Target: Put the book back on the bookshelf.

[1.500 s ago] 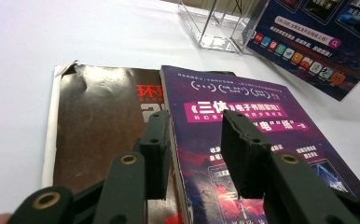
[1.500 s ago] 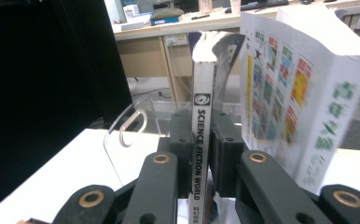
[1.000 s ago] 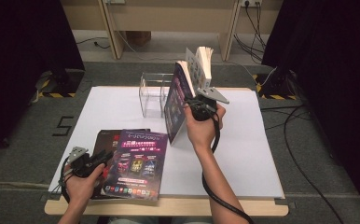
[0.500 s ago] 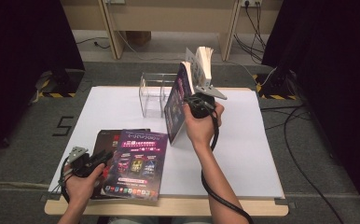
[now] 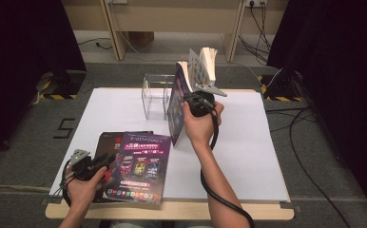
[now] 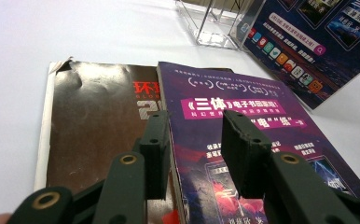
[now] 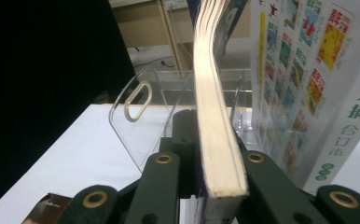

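My right gripper (image 5: 192,100) holds a thick purple-covered book (image 5: 176,111) upright over the middle of the white table. In the right gripper view the book's cream page edge (image 7: 214,140) runs between the jaws of the right gripper (image 7: 211,128). They have just been closing, and both pads press on the book. A white magazine with coloured thumbnails (image 7: 308,79) stands just outside the right jaw. My left gripper (image 5: 105,160) is open, low over a flat purple book (image 6: 262,135) that lies on a dark brown magazine (image 6: 94,126). Nothing sits between the jaws of the left gripper (image 6: 194,133).
A clear acrylic holder (image 5: 155,95) with dividers stands behind the upright book, at the table's back middle. The white table top (image 5: 257,147) stretches bare to the right. Cables lie on the floor beyond the table's right side.
The right gripper's jaws have drawn in on the upright book, which has hardly shifted. The left hand and the flat books have stayed put.
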Demonstrator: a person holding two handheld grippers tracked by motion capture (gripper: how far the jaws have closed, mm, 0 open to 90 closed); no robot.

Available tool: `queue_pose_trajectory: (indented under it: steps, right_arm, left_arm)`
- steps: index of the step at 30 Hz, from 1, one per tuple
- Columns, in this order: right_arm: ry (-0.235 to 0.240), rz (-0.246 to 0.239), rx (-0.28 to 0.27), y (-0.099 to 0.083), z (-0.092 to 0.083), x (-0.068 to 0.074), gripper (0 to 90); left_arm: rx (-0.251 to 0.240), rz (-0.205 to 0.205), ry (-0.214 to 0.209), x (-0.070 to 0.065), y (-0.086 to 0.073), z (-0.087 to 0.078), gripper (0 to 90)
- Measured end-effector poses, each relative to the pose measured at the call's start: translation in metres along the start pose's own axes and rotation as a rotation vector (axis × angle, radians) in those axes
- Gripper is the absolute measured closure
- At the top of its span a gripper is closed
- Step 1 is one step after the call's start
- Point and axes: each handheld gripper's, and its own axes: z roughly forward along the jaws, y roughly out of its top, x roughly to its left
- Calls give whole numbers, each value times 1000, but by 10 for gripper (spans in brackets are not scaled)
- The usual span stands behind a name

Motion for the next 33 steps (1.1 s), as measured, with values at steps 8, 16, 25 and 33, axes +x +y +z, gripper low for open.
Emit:
queue_pose_trajectory:
  steps: [8, 16, 25, 33]
  right_arm:
    - [8, -57, -30, 4, -1, 10, 832]
    - [3, -86, -30, 8, 0, 12, 833]
    - [4, -96, -42, 16, 2, 14, 832]
    - [-7, -105, -48, 23, 6, 14, 832]
  left_arm:
    - [-3, -3, 2, 1, 0, -1, 620]
    - [0, -3, 2, 1, 0, 0, 621]
    - [-4, -9, 3, 1, 0, 0, 621]
    - [-5, -10, 5, 2, 0, 0, 621]
